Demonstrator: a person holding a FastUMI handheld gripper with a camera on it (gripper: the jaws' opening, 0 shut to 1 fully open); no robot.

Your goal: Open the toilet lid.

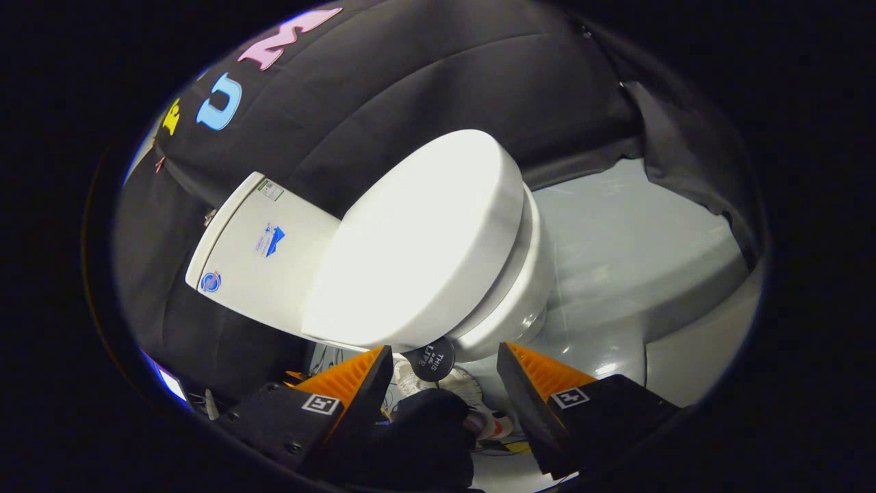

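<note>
Lid (417, 239) was down flat on the seat, fully closed, so the job had not yet begun: nothing lifted, everything left to do. The toilet (513, 301) sat tilted across the gripper view, its cistern (260, 253) off to the far left against the black cloth wall (410, 82). The gripper (445, 363) hung just short of the lid's near edge, fingers spread wide with nothing between them, touching nothing. A small dark round disc (431, 359) showed in the gap, just under the lid's rim. That overhanging front rim looked like the place to hook under. Bare grey floor (616, 233) opened to the right, plenty of room there; to the left, the cistern would likely limit the lid's backward swing.
</note>
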